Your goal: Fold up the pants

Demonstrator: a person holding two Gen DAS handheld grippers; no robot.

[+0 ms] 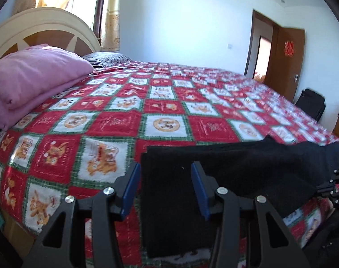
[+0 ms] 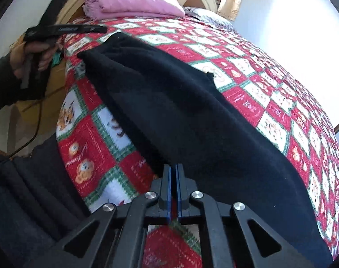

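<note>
Your black fleece pants [image 1: 225, 178] lie folded lengthwise along the near edge of the red, white and green checked bedspread [image 1: 115, 120]. Your left gripper [image 1: 166, 178] stands wide, its blue pads either side of the pants' end. Your right gripper [image 2: 173, 178] is closed narrow at the pants' edge; whether cloth sits between its pads you cannot tell. A folded pink blanket [image 1: 33, 71] rests by the cream headboard [image 1: 46, 24]
</note>
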